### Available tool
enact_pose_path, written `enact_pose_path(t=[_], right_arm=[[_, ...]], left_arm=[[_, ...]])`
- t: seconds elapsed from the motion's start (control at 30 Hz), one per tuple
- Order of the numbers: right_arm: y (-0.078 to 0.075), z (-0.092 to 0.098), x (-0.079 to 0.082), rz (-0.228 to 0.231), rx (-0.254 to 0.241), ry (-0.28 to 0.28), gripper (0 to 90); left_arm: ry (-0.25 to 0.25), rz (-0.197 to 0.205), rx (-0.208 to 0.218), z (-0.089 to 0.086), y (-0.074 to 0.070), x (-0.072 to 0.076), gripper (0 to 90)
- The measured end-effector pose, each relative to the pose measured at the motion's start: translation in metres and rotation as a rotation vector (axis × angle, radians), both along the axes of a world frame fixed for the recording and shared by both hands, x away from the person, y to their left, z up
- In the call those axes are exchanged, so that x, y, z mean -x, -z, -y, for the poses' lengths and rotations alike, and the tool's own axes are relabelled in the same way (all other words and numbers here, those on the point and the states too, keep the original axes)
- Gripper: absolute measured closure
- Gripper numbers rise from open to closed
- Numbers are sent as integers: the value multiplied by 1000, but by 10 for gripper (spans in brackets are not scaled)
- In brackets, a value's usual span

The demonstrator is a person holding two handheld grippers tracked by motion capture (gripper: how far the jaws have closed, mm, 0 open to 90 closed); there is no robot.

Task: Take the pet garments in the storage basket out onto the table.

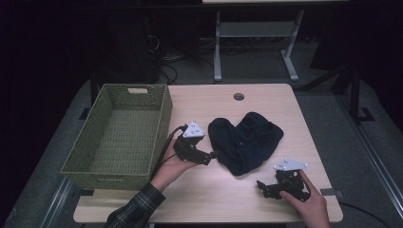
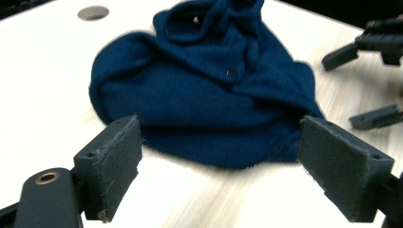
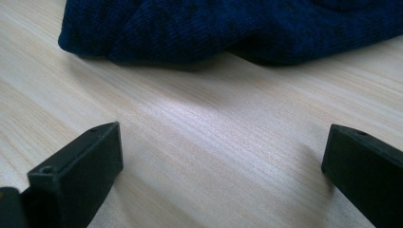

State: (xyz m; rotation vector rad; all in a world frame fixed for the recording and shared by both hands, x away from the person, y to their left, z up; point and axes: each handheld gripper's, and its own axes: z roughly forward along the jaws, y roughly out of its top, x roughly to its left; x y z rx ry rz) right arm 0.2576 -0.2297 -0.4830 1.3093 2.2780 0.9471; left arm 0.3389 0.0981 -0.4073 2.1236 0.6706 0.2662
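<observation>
Pale wood table (image 1: 266,102), dark room, grey floor. Basket (image 1: 119,137) far left. Cloth (image 1: 244,140) centre. Left gripper (image 2: 218,166) jaws apart beside cloth; right gripper (image 3: 223,166) jaws apart, near right. Person's sleeve cut off.

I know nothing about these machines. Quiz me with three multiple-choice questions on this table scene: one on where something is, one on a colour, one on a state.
1. Where is the basket?
A. On the table's left side
B. On the floor
C. On top of the cloth

2. What colour is the cloth?
A. Red
B. Dark blue
C. White

3. How do the left gripper's jaws stand?
A. Shut on the cloth
B. Shut on nothing
C. Open, cloth just ahead

Answers:
1. A: the high view shows the green basket at the left of the table.
2. B: all three views show dark blue knit.
3. C: the left gripper view shows both jaws wide apart before the cloth's edge.
</observation>
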Motion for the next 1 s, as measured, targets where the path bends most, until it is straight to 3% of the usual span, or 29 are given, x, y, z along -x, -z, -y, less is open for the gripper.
enact_pose_path(t=[0.13,0.5,0.67,0.87,1.0], right_arm=[[0,0,0,-1,0,0,0],[0,0,0,0,0,0,0],[0,0,0,0,0,0,0],[0,0,0,-1,0,0,0],[0,0,0,0,0,0,0]], left_arm=[[-8,15,-32,-3,9,6,146],[-18,-44,-84,-9,33,18,144],[-11,-64,-132,-10,45,24,139],[0,-63,-189,-8,54,27,129],[-6,-83,-200,-8,62,27,129]])
